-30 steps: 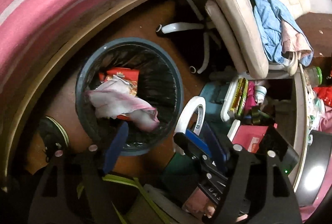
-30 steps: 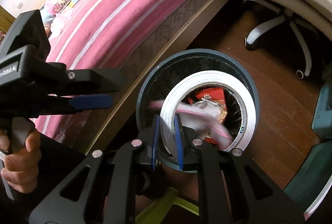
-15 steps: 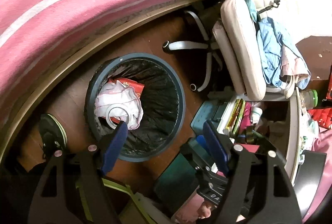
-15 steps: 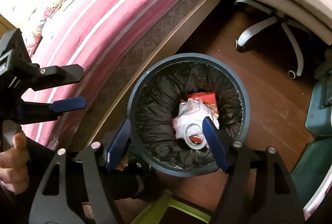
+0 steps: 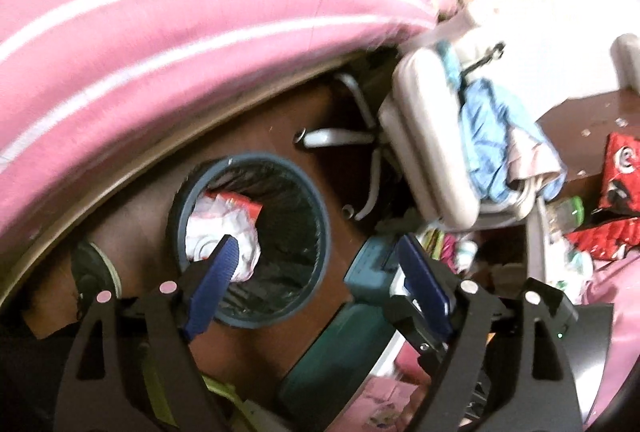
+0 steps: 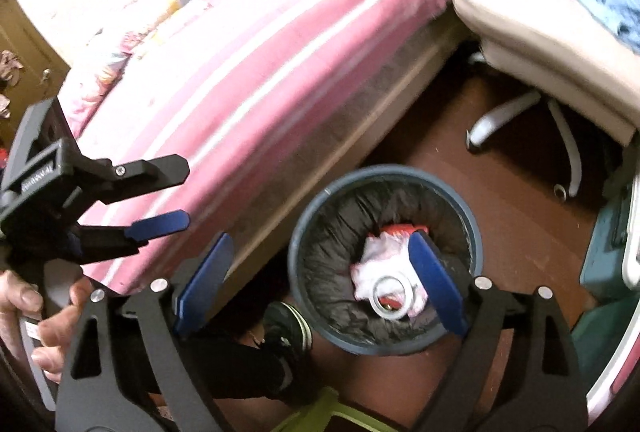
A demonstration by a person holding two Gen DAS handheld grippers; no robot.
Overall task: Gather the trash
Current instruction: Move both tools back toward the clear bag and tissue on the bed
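Right wrist view: the right gripper [image 6: 320, 272], its jaws just sprung wide with nothing between them, hangs above a round bin [image 6: 384, 260] lined with a black bag, low in the frame. A white tape roll [image 6: 391, 291] lies inside on crumpled pink-and-white plastic [image 6: 380, 256] and a red wrapper [image 6: 396, 230]. At left, a hand [image 6: 38, 316] holds the left gripper [image 6: 182, 192], its jaws also just widened and empty, before a pink striped mattress [image 6: 256, 72]. A white office chair [image 6: 552, 44] stands at upper right.
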